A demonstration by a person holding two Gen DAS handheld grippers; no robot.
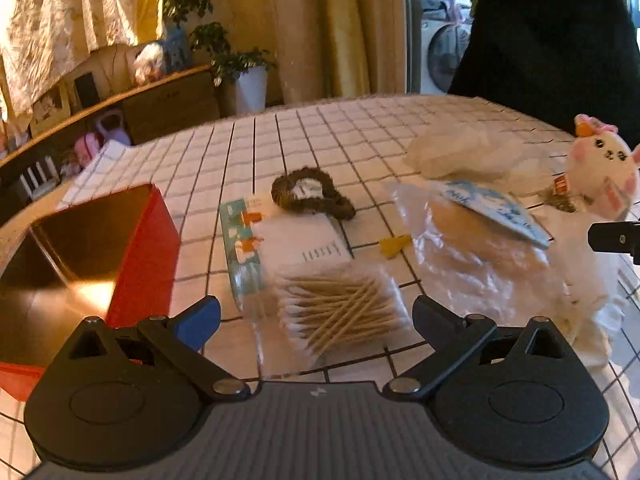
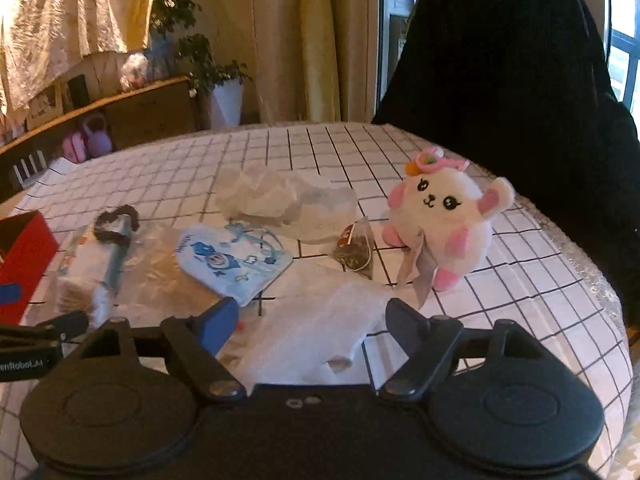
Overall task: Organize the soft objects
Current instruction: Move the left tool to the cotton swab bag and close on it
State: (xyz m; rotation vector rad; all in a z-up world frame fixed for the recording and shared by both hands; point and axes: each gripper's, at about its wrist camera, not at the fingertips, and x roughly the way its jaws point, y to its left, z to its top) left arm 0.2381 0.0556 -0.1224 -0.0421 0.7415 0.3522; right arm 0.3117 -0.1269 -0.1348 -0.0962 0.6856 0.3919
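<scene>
My left gripper (image 1: pixel 316 312) is open above a clear pack of cotton swabs (image 1: pixel 340 320) on the checked tablecloth (image 1: pixel 280 140). Left of it stands an open red box (image 1: pixel 152 240) with a gold inside. A brown scrunchie (image 1: pixel 312 196) lies beyond a flat white pack (image 1: pixel 308 240). My right gripper (image 2: pixel 312 314) is open over a white tissue (image 2: pixel 320 336), which lies below and between its jaws. A white and pink plush toy (image 2: pixel 440 216) sits to the right, with a tea bag (image 2: pixel 356 248) beside it. A blue printed pouch (image 2: pixel 236 256) lies on clear plastic.
Crumpled white plastic (image 2: pixel 280 196) lies farther back on the table. A person in dark clothes (image 2: pixel 500 60) stands at the table's far right edge. Behind the table are a low shelf (image 1: pixel 168 100), potted plants (image 1: pixel 240 64) and curtains.
</scene>
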